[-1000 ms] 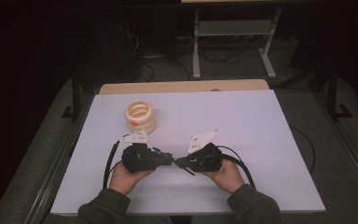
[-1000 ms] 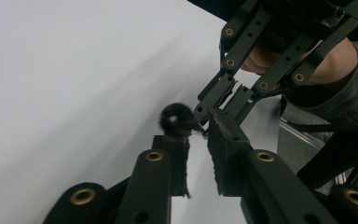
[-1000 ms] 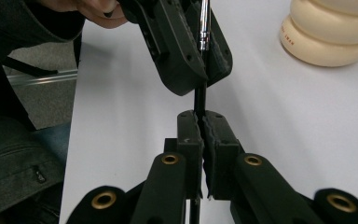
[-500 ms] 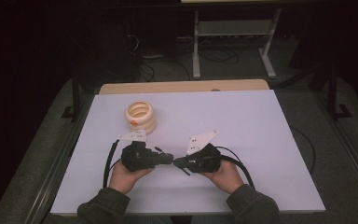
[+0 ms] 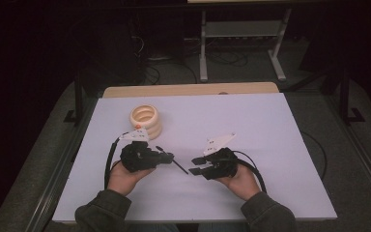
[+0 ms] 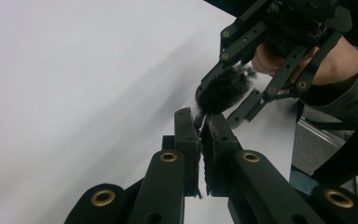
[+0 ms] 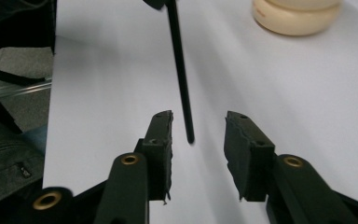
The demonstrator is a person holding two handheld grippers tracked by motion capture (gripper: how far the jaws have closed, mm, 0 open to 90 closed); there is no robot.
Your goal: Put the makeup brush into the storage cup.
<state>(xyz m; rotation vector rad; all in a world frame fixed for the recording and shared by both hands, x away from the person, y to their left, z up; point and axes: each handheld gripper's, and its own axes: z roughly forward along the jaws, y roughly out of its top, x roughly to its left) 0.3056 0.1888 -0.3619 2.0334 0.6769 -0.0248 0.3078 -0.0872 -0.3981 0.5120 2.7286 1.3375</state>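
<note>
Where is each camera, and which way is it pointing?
High view: above the person's side, looking forward and down on the table; left hand and right hand show.
Left gripper view: rides the left gripper, looking along its shut fingers.
Right gripper view: rides the right gripper; its fingers, just opening, flank the black stick's tip untouched.
Shared: high and right gripper views both show the cream rings.

Open table, one obstacle at the back left

The ring stack stands at 11 o'clock, just beyond the left gripper; from 12 round to 3 the white table lies free for passing.
</note>
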